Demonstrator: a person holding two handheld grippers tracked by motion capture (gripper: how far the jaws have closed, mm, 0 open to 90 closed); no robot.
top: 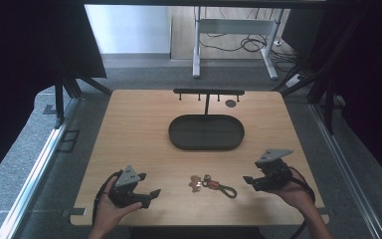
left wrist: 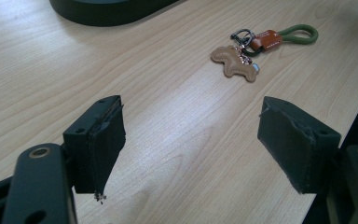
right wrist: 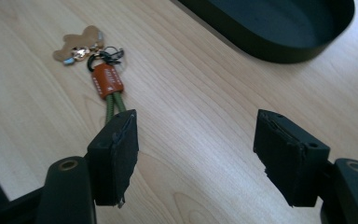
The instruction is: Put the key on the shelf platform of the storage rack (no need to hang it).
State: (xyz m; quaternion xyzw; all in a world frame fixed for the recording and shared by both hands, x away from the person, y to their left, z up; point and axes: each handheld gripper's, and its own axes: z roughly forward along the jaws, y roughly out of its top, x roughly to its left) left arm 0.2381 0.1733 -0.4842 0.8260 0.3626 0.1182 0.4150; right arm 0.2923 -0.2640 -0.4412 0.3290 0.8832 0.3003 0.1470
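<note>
No legible text anywhere

The orange leather tab [right wrist: 107,80] on the keychain [top: 213,184] carries a faint stamped line along its length, seen in both gripper views, but the letters are too small and blurred to make out; no other label, brand, number or sign can be read on the wooden table [top: 144,144] or the black tray [top: 178,134]
</note>
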